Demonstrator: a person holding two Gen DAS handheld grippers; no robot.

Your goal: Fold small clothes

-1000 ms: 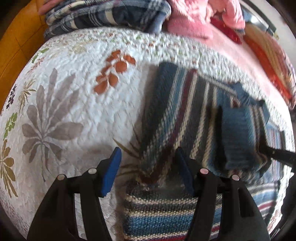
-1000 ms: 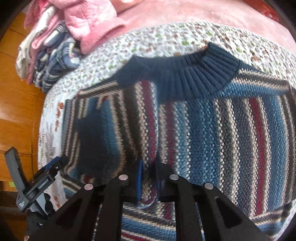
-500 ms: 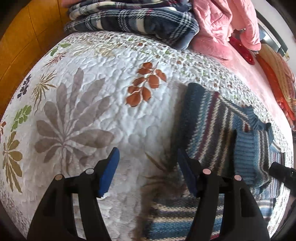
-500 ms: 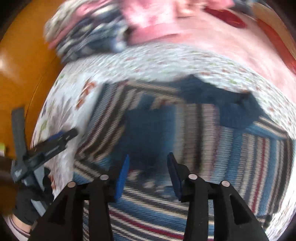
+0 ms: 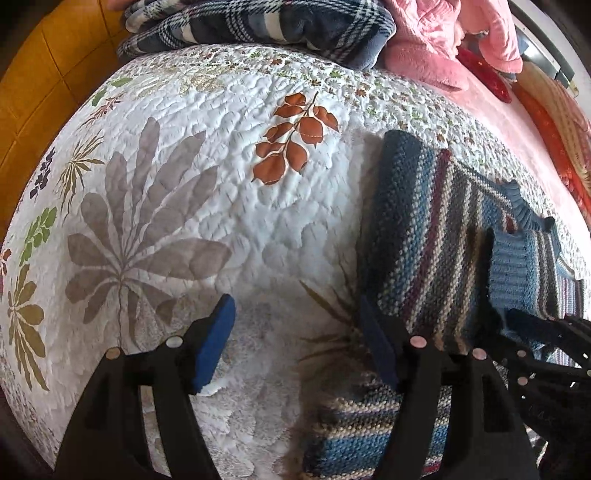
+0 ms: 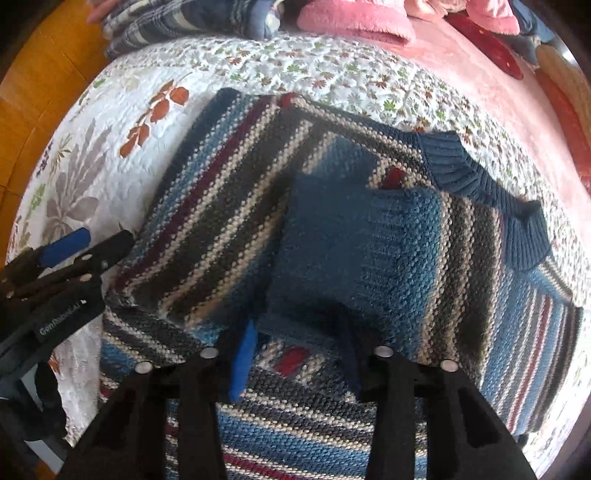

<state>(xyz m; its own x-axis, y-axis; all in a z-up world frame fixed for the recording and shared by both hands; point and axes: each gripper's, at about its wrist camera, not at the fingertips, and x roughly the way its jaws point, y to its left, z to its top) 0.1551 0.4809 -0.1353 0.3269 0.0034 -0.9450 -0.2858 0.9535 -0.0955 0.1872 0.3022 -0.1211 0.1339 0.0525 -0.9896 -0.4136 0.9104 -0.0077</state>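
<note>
Covering bed: white quilt (image 5: 229, 229) with leaf print; orange wood floor (image 5: 33, 110) past bed's left edge. Plaid blankets (image 5: 258, 26), pink bedding (image 6: 354, 18) piled along far edge. Striped sweater (image 6: 369, 229) lies mid-quilt, one sleeve folded over its front. Bare quilt beside sweater toward floor-side edge. Left gripper (image 5: 295, 343) spread, empty, above quilt at sweater's edge. Right gripper (image 6: 299, 354) spread, empty, over sweater.

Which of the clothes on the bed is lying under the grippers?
The striped blue sweater, spread on the white quilt; the plaid pile and pink garments lie at the far edge.

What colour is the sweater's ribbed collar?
Dark blue collar, clearest in the right wrist view.
</note>
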